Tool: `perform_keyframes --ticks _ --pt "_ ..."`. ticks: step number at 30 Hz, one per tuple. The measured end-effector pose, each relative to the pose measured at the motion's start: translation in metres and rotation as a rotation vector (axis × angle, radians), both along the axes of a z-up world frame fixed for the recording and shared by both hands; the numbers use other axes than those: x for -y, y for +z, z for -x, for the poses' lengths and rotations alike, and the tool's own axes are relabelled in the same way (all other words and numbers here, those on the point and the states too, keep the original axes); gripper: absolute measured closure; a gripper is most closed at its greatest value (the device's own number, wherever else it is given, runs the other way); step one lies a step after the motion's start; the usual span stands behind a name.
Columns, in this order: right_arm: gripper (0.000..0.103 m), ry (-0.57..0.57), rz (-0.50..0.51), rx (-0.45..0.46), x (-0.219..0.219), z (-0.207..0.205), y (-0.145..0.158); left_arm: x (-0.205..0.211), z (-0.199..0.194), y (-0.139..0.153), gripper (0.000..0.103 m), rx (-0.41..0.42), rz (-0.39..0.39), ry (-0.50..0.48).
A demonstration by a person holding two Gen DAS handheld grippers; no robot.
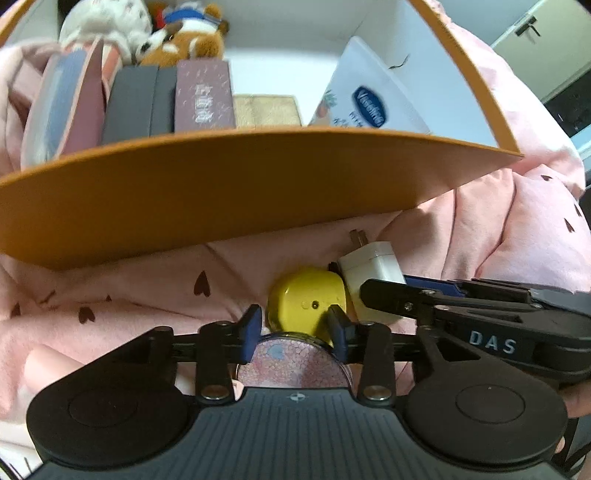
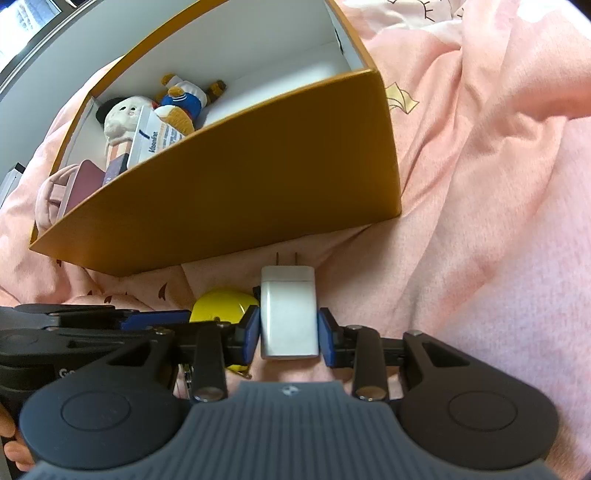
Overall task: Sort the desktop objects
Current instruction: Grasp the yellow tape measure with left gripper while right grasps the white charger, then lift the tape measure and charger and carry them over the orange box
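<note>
A white wall charger lies on the pink blanket in front of the orange box. My right gripper has its blue pads on both sides of the charger, very close or touching. A yellow round object lies beside the charger. My left gripper straddles a round pink patterned disc, with the pads near its edges; the yellow object sits just beyond. The right gripper's finger reaches in from the right in the left wrist view.
The orange box holds plush toys, dark and maroon boxes, a pink pouch and a white Vaseline pack. Rumpled pink blanket lies all around.
</note>
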State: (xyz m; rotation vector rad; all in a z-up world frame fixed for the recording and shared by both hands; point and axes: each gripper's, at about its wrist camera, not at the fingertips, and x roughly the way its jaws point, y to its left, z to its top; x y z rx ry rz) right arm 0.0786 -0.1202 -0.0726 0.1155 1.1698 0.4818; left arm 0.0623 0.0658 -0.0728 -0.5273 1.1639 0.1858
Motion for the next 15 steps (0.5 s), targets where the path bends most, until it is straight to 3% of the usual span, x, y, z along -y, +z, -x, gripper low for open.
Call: perform_keyframes --ticks 4,10,15 --pt "0.068 -0.019 -0.026 -0.008 0.004 -0.001 -0.002 -0.008 -0.001 -0.01 0.047 -0.009 0.071 0.001" --pt "0.068 -0.033 -0.059 -0.027 0.008 -0.003 -0.007 -0.009 -0.003 -0.017 0.046 0.002 0.108 0.011" --pt "0.069 -0.042 -0.065 0.001 0.009 0.002 -0.001 -0.005 0.002 -0.008 0.065 0.049 0.089 0.007"
